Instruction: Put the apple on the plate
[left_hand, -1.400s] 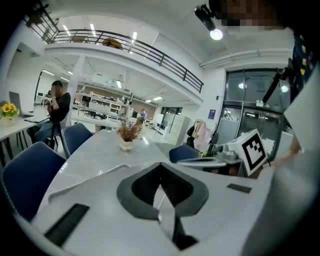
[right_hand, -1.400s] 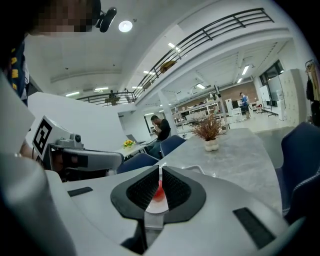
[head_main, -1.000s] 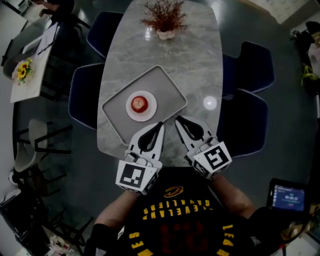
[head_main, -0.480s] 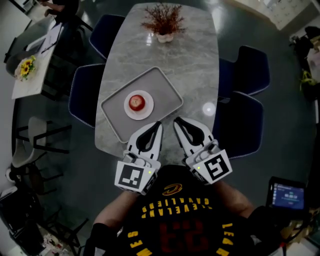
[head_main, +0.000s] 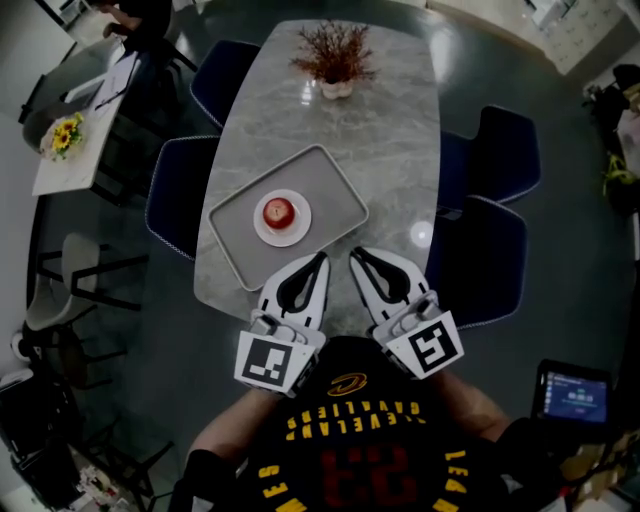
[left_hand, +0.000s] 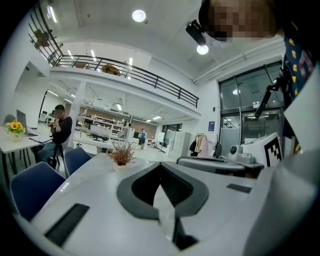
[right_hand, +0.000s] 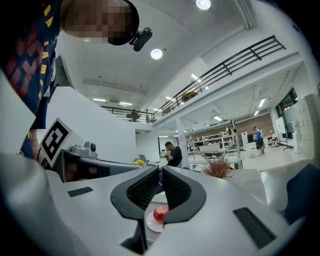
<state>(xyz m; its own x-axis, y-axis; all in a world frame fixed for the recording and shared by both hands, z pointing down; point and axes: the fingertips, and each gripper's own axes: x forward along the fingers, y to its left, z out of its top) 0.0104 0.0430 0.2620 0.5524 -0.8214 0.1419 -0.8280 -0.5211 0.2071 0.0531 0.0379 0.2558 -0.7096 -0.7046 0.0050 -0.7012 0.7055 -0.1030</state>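
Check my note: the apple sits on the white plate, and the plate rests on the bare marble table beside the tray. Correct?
Not quite. The apple does sit on the white plate, but the plate rests inside the grey tray, not on the bare marble table beside it. The head view shows this.

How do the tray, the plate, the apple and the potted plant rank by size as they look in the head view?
1. tray
2. potted plant
3. plate
4. apple
The potted plant and the plate look close in size, so their order is unsure.
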